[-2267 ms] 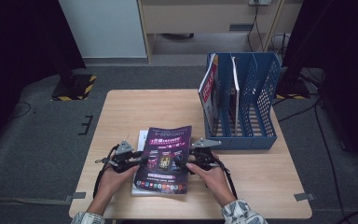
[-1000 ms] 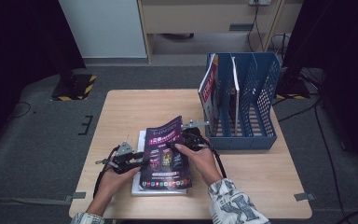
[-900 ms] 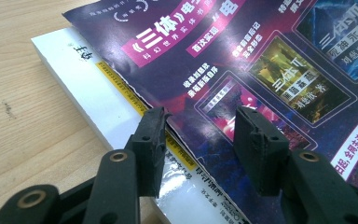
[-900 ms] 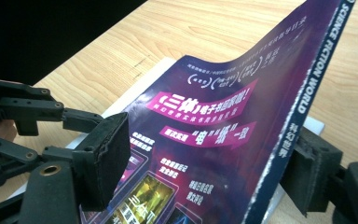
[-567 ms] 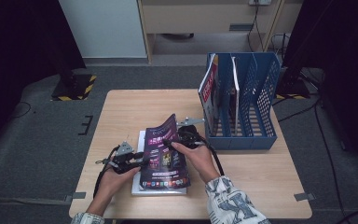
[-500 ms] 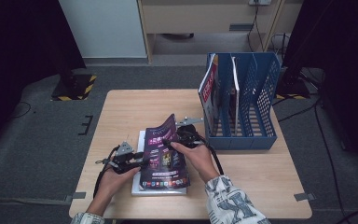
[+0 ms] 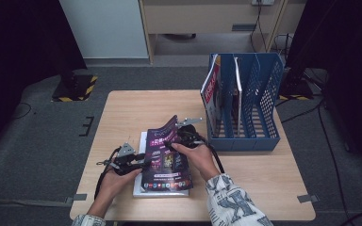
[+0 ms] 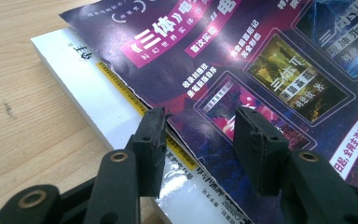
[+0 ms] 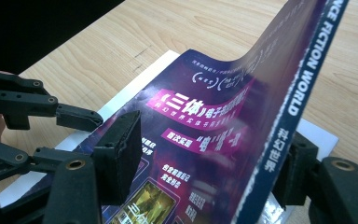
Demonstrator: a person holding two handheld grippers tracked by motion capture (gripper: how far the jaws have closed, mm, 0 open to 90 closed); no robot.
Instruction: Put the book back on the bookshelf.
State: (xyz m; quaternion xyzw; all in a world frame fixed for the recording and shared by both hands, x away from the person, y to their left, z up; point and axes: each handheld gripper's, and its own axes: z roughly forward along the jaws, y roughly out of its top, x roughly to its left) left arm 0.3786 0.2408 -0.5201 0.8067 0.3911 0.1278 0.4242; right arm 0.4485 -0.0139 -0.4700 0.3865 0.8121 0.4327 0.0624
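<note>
At the near edge of the table [image 7: 264, 188], at about six o'clock from its centre, I have both hands in from below, a gripper in each. My left gripper [image 7: 139, 159] sits at about seven o'clock, low against the left edge of a purple magazine [image 7: 166, 157]; in the left gripper view its jaws stand partly open, one on each side of that edge, with no squeeze I can see, as if to keep the cover from sliding. The magazine lies on top of a white book [image 8: 88, 100], near the middle of the table. My right gripper [image 7: 176, 140] is just past it, at about twelve o'clock from the magazine, and its jaws have just been closing; in the right gripper view the spine end curls up between them, one jaw over the cover and one behind the spine, though I cannot tell whether the pads already press. I judge the lift is meant to peel it off the book. Farther off, at two o'clock, a blue file rack [image 7: 268, 101] holds other magazines upright, a likely destination.
</note>
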